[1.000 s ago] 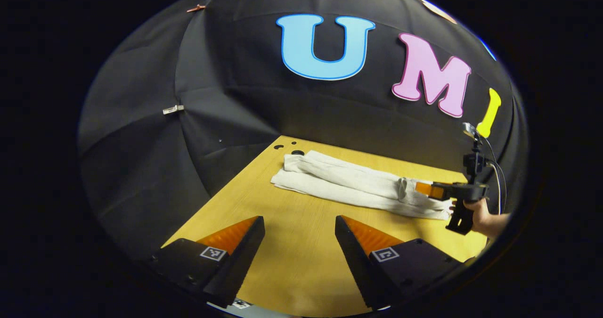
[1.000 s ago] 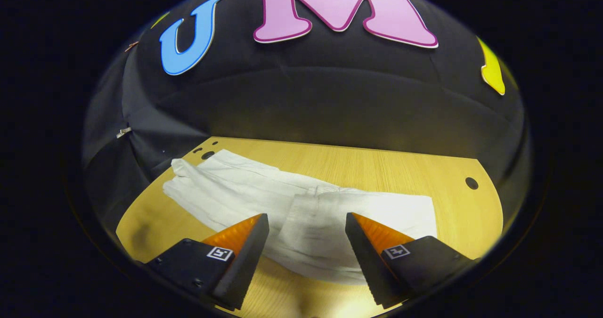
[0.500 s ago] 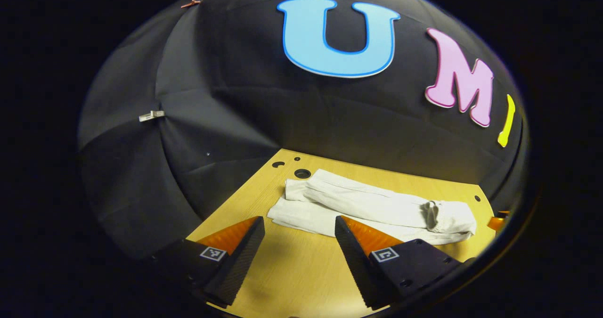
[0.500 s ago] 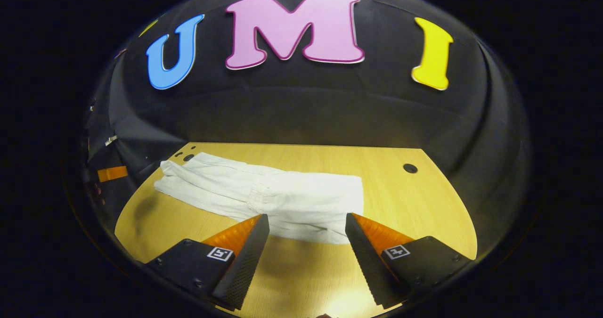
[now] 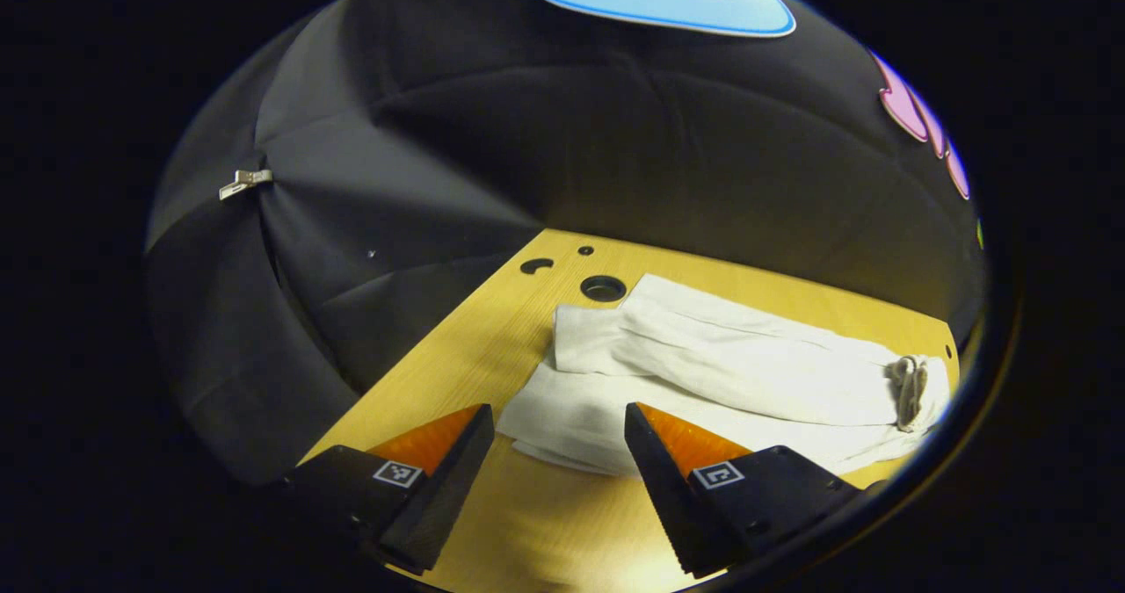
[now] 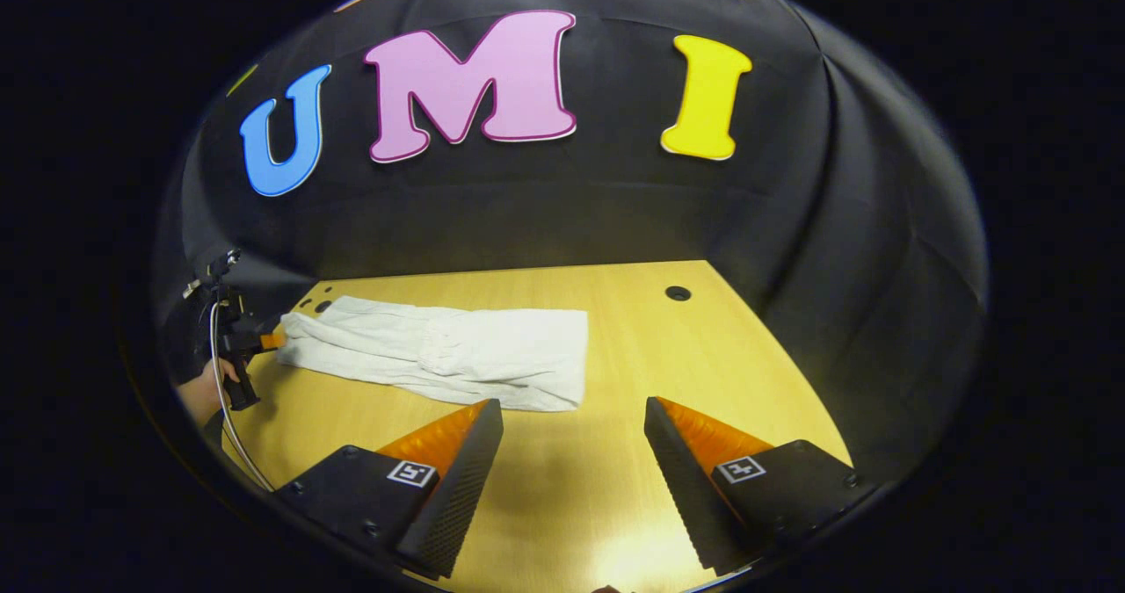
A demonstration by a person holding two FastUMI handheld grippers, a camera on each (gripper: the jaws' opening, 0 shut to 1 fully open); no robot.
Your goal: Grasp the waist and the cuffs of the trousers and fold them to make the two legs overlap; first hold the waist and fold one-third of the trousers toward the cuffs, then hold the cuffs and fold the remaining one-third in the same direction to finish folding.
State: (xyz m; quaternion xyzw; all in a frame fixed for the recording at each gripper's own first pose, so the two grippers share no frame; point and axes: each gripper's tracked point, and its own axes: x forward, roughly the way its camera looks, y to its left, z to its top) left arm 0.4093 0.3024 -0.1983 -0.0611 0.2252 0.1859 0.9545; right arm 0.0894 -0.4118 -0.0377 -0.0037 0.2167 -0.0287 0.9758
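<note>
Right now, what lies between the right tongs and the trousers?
Only bare wooden table, as the right gripper view shows. The right tongs are open above it, short of the folded trousers.

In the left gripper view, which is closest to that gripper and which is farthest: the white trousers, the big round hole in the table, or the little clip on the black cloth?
1. Trousers: just ahead of the left gripper, on the table.
2. Big round hole: beyond the trousers, near the table's far corner.
3. Clip: farthest, up on the cloth wall, to the left.
</note>
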